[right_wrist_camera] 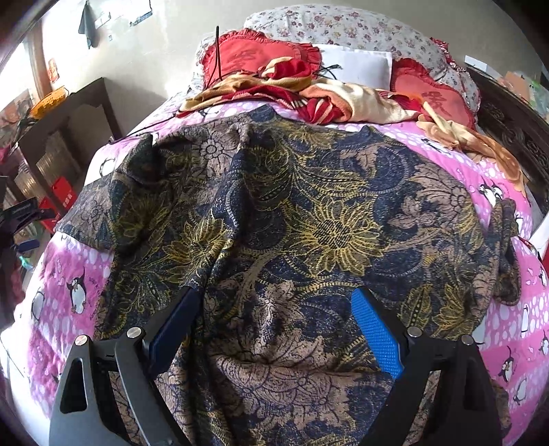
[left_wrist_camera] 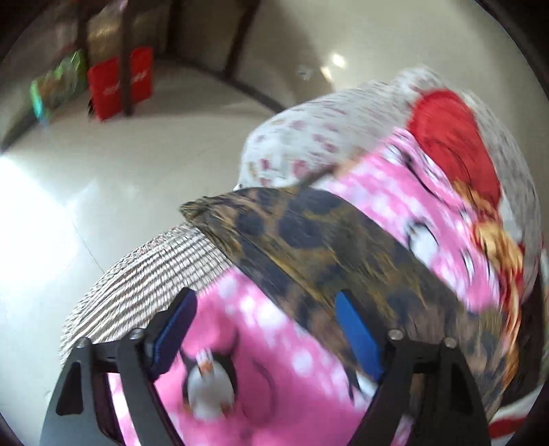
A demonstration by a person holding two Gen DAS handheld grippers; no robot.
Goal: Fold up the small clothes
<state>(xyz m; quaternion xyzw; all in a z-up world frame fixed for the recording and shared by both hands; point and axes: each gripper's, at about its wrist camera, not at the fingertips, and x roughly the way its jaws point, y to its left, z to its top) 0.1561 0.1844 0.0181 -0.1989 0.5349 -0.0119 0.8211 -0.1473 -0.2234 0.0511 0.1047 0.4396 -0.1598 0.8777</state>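
A dark blue, tan and yellow floral garment (right_wrist_camera: 308, 212) lies spread on the pink penguin-print bedcover (right_wrist_camera: 68, 274), wrinkled down its middle. My right gripper (right_wrist_camera: 278, 308) hovers open over the garment's near part, and its blue pads (right_wrist_camera: 377, 329) stand wide apart with cloth below them. The left wrist view is blurred. There my left gripper (left_wrist_camera: 267, 308) is open above the bedcover (left_wrist_camera: 247, 343), at the garment's edge (left_wrist_camera: 308, 233). The garment's edge runs past the right pad (left_wrist_camera: 357, 332). Neither gripper's pads press on the cloth.
Red heart-shaped cushions (right_wrist_camera: 247, 58), a floral pillow (right_wrist_camera: 343, 27) and a crumpled red and orange blanket (right_wrist_camera: 343, 96) lie at the bed's head. A dark cabinet (right_wrist_camera: 75, 116) stands on the left. A striped mattress side (left_wrist_camera: 144, 274), shiny floor tiles (left_wrist_camera: 85, 192) and red boxes (left_wrist_camera: 116, 85) show beyond the bed.
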